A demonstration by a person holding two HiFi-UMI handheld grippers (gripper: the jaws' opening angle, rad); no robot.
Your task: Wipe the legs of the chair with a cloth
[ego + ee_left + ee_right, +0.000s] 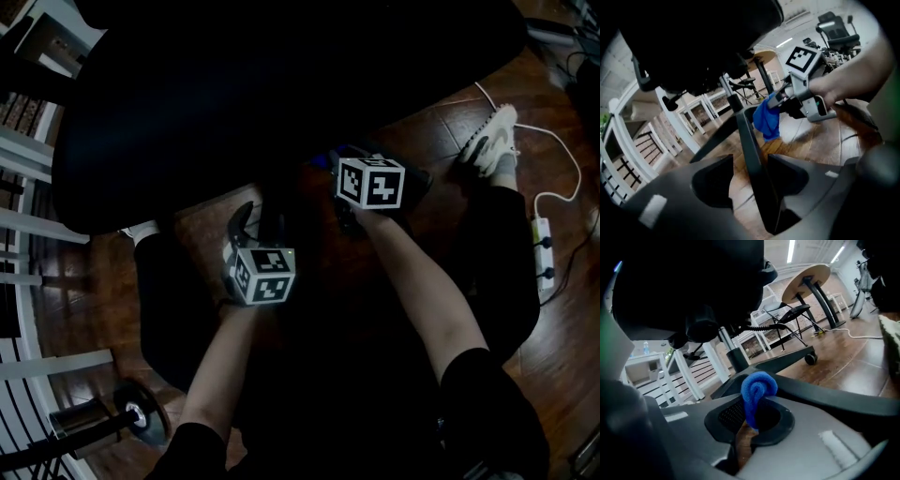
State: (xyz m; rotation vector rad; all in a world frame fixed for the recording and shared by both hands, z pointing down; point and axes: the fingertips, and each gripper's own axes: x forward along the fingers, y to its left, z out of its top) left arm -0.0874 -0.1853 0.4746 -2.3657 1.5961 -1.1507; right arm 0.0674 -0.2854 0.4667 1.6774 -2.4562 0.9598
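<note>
My right gripper [754, 420] is closed on the blue cloth [758, 386]. The cloth bulges just above the fingertips and looks soft and light, so I judge a deep pinch is best. My left gripper [750, 165] is open, with the stiff chair leg [745, 136] running between its fingers.

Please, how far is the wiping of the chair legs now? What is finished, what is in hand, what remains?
Done: cannot tell; no leg shows a wiped mark. In hand: the right gripper is shut on the blue cloth, near where the legs meet; the left gripper has its jaws apart round one chair leg. Left: probably most legs, such as the leg with the castor.
</note>
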